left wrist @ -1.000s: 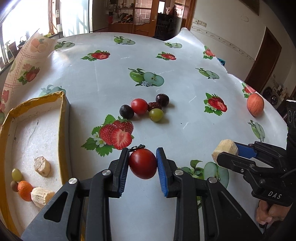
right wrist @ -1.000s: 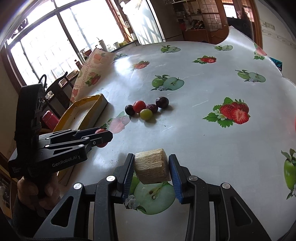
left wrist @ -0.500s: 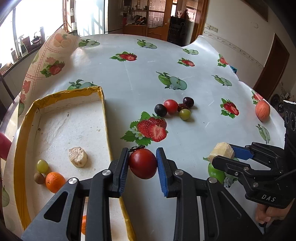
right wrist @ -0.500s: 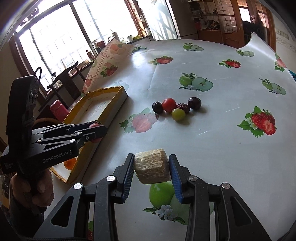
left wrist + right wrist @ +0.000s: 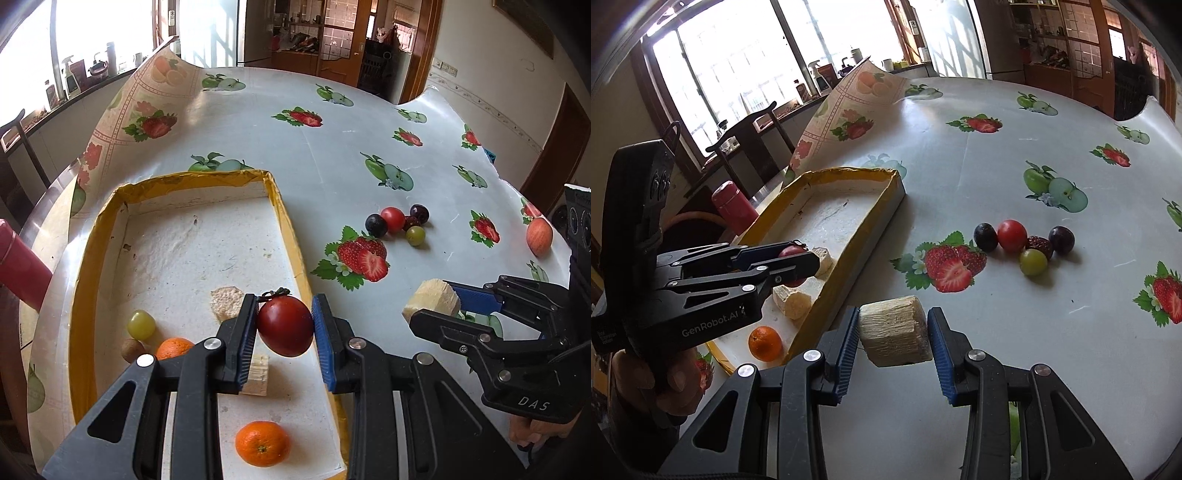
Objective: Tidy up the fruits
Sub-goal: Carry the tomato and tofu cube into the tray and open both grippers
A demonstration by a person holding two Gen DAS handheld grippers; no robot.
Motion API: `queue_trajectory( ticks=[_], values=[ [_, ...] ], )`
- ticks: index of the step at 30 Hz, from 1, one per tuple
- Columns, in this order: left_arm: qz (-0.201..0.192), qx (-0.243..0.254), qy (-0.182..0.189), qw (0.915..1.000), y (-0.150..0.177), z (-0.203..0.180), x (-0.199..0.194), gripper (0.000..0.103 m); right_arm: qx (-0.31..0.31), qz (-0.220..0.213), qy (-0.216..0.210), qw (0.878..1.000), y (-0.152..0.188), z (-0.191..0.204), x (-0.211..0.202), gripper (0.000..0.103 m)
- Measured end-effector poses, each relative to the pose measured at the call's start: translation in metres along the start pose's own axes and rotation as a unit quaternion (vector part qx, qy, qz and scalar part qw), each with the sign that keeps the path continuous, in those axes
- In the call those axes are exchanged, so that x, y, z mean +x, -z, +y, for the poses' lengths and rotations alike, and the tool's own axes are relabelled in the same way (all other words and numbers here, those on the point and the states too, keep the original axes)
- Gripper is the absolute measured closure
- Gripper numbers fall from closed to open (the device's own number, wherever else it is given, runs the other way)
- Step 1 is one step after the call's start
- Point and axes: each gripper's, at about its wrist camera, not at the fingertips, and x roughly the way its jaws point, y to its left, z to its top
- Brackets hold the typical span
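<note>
My left gripper (image 5: 284, 326) is shut on a dark red tomato (image 5: 285, 325) and holds it above the right side of a yellow-rimmed white tray (image 5: 99, 236). The tray holds two oranges (image 5: 263, 443), a green grape (image 5: 140, 324), a small brown fruit and pale chunks. My right gripper (image 5: 893, 334) is shut on a pale banana chunk (image 5: 894, 334), above the table just right of the tray (image 5: 882, 218). It also shows in the left wrist view (image 5: 432, 302). A cluster of loose fruits (image 5: 1023, 242) lies on the table.
A peach-coloured fruit (image 5: 539, 236) lies at the table's far right edge. A red bottle (image 5: 733, 206) stands left of the tray. The tablecloth's corner (image 5: 857, 103) curls up behind the tray. Chairs stand beyond it.
Both grippers have moved left with their loads. The tomato now hangs over the tray instead of over the tablecloth. The banana chunk is closer to the tray's right wall.
</note>
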Motion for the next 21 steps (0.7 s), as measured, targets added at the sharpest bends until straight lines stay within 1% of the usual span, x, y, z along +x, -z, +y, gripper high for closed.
queue_trajectory(
  ticks=[10, 13, 16, 21],
  values=[
    [0.011, -0.033, -0.014, 0.9993, -0.005, 0.046, 0.007, 0.076, -0.045, 0.009, -0.018, 0.999, -0.034, 0.040, 0.032, 0.065],
    [0.018, -0.050, -0.012, 0.9985, -0.012, 0.063, 0.014, 0.076, -0.059, 0.018, -0.017, 0.998, -0.044, 0.050, 0.048, 0.065],
    [0.025, -0.068, -0.017, 0.9972, -0.018, 0.080, 0.023, 0.076, -0.075, 0.025, -0.017, 0.997, -0.054, 0.062, 0.065, 0.065],
    [0.039, -0.094, -0.023, 0.9946, -0.025, 0.103, 0.040, 0.076, -0.095, 0.038, -0.006, 0.995, -0.068, 0.075, 0.096, 0.065]
  ],
)
